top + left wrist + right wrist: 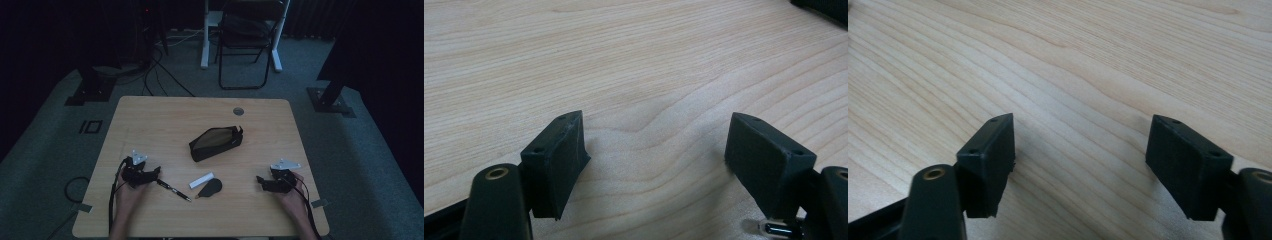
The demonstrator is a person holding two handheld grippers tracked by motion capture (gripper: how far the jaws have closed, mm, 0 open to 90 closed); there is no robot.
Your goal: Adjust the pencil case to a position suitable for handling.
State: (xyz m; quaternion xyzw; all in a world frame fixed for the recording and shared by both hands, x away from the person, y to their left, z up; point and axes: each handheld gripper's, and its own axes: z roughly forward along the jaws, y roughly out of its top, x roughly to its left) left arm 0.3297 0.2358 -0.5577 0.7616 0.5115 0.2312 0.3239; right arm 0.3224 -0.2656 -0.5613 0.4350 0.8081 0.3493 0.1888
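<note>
I see the pale wooden table [150, 115] before me, grey carpet around it, and a black folding chair [245, 40] at twelve o'clock in the dim room. My left gripper [156, 172] rests at eight o'clock, jaws wide and empty, a slim black pen [173, 190] just beside it. My right gripper [260, 181] at four o'clock gapes open, holding nothing. The black zipped pencil pouch [216, 143] lies mid-table.
</note>
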